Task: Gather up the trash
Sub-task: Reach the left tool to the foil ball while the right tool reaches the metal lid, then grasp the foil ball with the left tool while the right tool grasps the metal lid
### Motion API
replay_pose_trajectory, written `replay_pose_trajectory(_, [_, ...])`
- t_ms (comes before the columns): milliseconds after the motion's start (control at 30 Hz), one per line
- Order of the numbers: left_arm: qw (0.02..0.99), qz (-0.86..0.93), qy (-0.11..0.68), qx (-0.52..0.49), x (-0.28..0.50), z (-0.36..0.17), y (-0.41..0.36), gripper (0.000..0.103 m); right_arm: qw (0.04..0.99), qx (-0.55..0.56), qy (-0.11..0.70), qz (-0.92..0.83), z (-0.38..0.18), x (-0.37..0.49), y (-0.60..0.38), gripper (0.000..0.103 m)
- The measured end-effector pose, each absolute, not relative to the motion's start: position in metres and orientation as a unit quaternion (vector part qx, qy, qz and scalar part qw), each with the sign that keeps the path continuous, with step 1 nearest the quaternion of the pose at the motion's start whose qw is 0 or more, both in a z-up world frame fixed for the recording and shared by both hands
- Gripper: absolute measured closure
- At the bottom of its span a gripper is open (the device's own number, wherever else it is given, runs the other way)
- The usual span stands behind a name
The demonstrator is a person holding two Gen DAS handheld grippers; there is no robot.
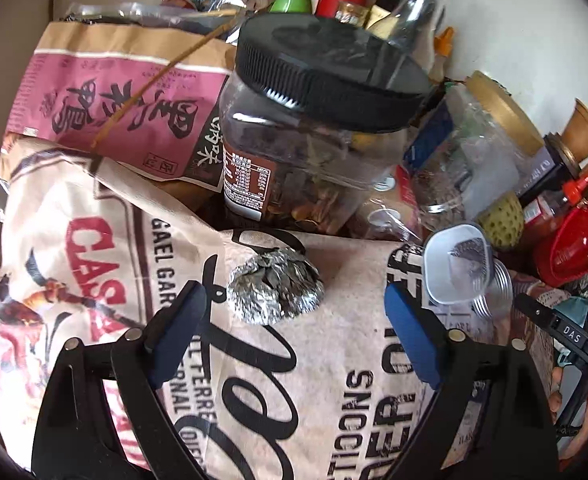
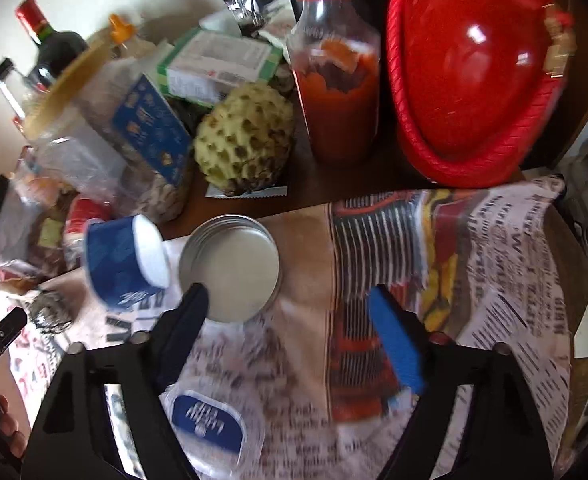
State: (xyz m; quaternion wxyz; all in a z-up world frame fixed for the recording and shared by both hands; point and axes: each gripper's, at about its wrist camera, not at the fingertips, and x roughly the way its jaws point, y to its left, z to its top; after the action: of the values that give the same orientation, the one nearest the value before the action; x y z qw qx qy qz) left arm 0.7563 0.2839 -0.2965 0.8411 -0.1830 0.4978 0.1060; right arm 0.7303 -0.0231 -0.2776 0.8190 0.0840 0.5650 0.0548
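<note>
Left wrist view: the left gripper (image 1: 294, 312) has its fingers spread wide and empty, a crumpled foil ball (image 1: 275, 286) lying just ahead between the tips. Right wrist view: the right gripper (image 2: 289, 312) has its fingers apart, holding nothing; a round tin lid (image 2: 231, 266) sits at the left fingertip, with a blue cup (image 2: 123, 264) tipped beside it

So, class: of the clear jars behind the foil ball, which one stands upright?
The black-lidded jar with the brown label stands upright; the gold-lidded jar beside it lies tipped over.

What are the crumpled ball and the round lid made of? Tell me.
Crumpled ball: apparently aluminium foil, shiny silver, sharply creased with glinting facets. Round lid: likely metal, matte silvery grey with a ridged, threaded-looking rim; coated plastic can't be excluded.
</note>
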Motion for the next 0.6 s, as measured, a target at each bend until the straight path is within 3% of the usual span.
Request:
replay_pose_trajectory(133, [0.828, 0.109, 0.509, -0.208, 0.768, -0.315, 0.294, 0.022, 0.816, 0.077, 0.570, 0.062, -0.286, 0.738, -0.018, 0.060])
replay_pose_trajectory(200, [0.825, 0.109, 0.513, -0.209, 0.769, -0.320, 0.295, 0.025, 0.818, 0.067, 0.567, 0.062, -0.286, 0.738, -0.014, 0.073])
replay_pose_trajectory(267, [0.826, 0.107, 0.514, -0.205, 0.769, -0.321, 0.295, 0.029, 0.818, 0.056, 0.569, 0.061, -0.289, 0.739, -0.010, 0.078])
replay_pose_trajectory(367, [0.821, 0.096, 0.524, -0.206, 0.774, -0.326, 0.294, 0.044, 0.820, 0.039, 0.569, 0.047, -0.294, 0.738, -0.006, 0.093])
replay_pose_trajectory(600, [0.832, 0.084, 0.513, -0.191, 0.763, -0.309, 0.291, 0.047, 0.826, 0.035, 0.560, 0.055, -0.287, 0.725, -0.005, 0.100])
